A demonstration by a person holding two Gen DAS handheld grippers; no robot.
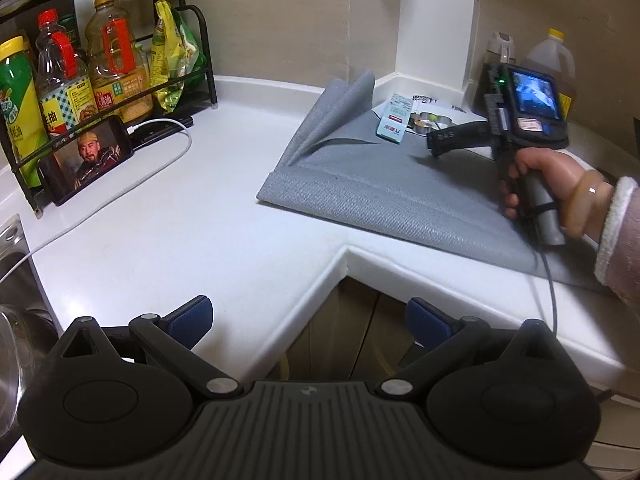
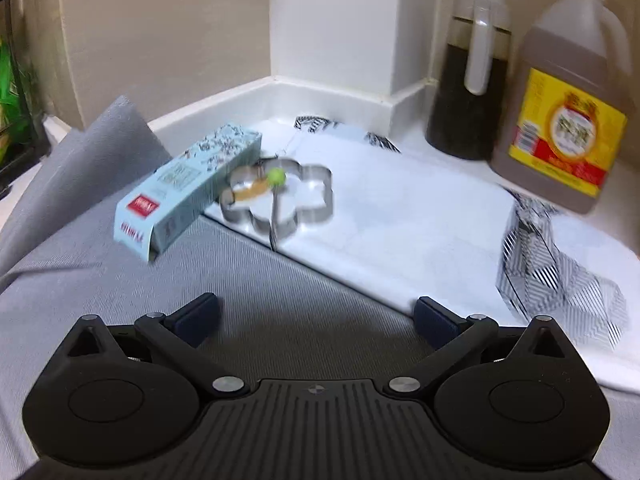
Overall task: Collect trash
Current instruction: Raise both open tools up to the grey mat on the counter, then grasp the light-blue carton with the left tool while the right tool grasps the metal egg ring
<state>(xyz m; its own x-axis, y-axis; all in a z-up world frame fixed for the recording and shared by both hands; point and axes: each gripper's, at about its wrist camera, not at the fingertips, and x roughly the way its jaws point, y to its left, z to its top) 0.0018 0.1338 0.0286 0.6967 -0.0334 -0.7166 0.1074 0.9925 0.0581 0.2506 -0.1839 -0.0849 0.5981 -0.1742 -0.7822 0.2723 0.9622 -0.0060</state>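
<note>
A light-blue carton [image 2: 188,188] lies on a grey cloth [image 2: 100,240], its far end leaning against a flower-shaped metal ring [image 2: 280,200] with a green knob [image 2: 276,176]. My right gripper [image 2: 316,316] is open and empty, hovering over the cloth a short way in front of the carton. The left wrist view shows the same carton [image 1: 394,118] and ring [image 1: 430,122] at the back of the counter, with a hand [image 1: 560,184] holding the right gripper [image 1: 434,144] just beside them. My left gripper [image 1: 310,320] is open and empty at the counter's inner corner edge, far from the carton.
A white patterned sheet or bag [image 2: 400,232] lies under the ring. A dark bottle [image 2: 468,80] and a brown jug [image 2: 560,120] stand behind it. At left are a rack of oil bottles [image 1: 108,72], a phone [image 1: 88,158] on a white cable, and a sink [image 1: 16,280].
</note>
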